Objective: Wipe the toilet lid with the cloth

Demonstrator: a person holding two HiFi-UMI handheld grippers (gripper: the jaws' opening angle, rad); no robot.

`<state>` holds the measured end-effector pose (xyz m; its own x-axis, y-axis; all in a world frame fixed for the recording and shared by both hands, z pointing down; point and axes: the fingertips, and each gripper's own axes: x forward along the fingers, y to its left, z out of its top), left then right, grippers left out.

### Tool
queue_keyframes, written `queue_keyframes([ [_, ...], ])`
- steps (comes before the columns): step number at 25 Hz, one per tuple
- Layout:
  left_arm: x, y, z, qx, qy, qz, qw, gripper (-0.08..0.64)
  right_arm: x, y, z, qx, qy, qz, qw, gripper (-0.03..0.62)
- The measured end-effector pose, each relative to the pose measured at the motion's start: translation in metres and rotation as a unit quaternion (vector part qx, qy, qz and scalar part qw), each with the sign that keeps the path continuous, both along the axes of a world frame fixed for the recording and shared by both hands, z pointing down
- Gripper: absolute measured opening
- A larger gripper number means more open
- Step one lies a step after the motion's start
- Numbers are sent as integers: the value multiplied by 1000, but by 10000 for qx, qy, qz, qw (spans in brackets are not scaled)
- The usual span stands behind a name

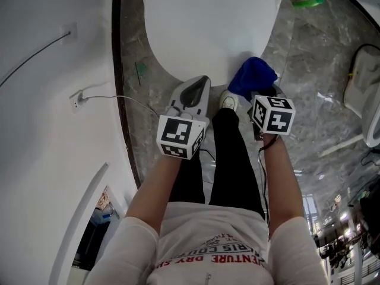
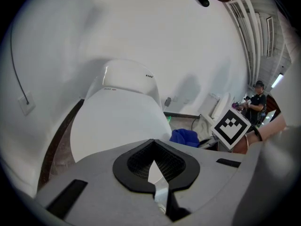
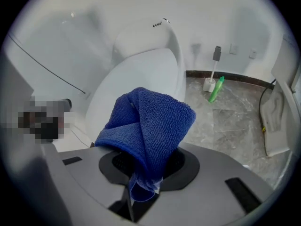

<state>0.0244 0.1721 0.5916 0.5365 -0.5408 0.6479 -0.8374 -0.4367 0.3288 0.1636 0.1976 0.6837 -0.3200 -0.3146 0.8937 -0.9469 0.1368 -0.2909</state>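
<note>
Head: lid (image 1: pixel 208 22) is down. Right gripper (image 1: pixel 263 100) holds the cloth (image 1: pixel 252 76) just beside the lid's near right edge, with left gripper (image 1: pixel 193 94) at the near edge. Left view: jaws together, empty. Right view: jaws clenched on a cloth fold. Suggest pressing the wad flat, wiping in overlapping strokes, left kept clear.

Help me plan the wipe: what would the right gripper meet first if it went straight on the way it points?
Probably the closed toilet lid, near its front, and the blue cloth clamped in the right gripper would touch it first. Depth is unclear.
</note>
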Motion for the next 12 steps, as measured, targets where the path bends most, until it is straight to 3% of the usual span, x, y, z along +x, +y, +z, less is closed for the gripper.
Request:
queue_keyframes([
  [2,6,2,-5,10,33,-4,10000,6,19,2,0,-38,183,40,9998,87],
  [7,6,1,-30,106,92,85,9999,6,38,-4,-35,175,155,330,9992,87],
  [12,-17,-23,-83,358,312,-89,9988,6,18,-28,-114,905,24,491,9947,87],
])
